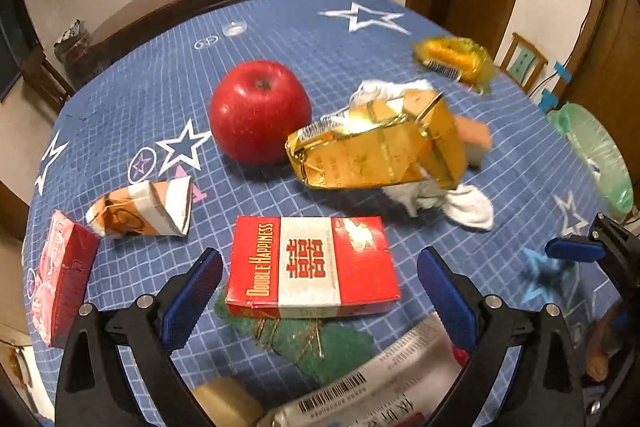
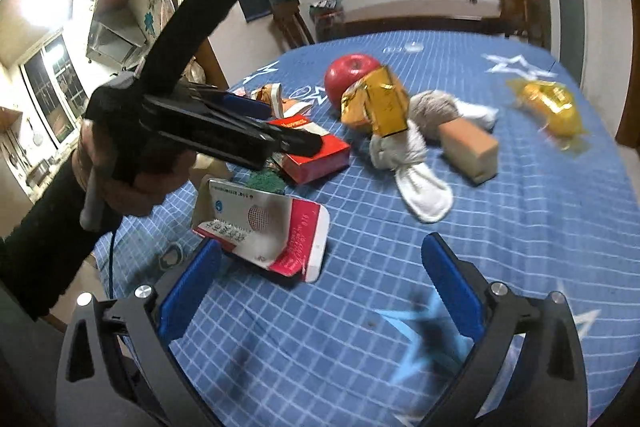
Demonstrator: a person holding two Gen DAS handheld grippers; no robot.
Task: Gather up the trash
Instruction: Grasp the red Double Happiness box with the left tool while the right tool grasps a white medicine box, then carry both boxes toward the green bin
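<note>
jaws of left gripper (image 1: 320, 291) wide around red cigarette pack (image 1: 312, 267)

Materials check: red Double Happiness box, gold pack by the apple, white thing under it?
Red box: glossy printed cardboard, crisp edges. Gold pack: metallic foil-faced paper, likely; creased, mirror glints. White thing: soft knit fabric, apparently a sock; limp, matte.

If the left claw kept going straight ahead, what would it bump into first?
Most likely the red Double Happiness box, which lies flat directly between the open left gripper's fingers; depth is hard to judge.
</note>
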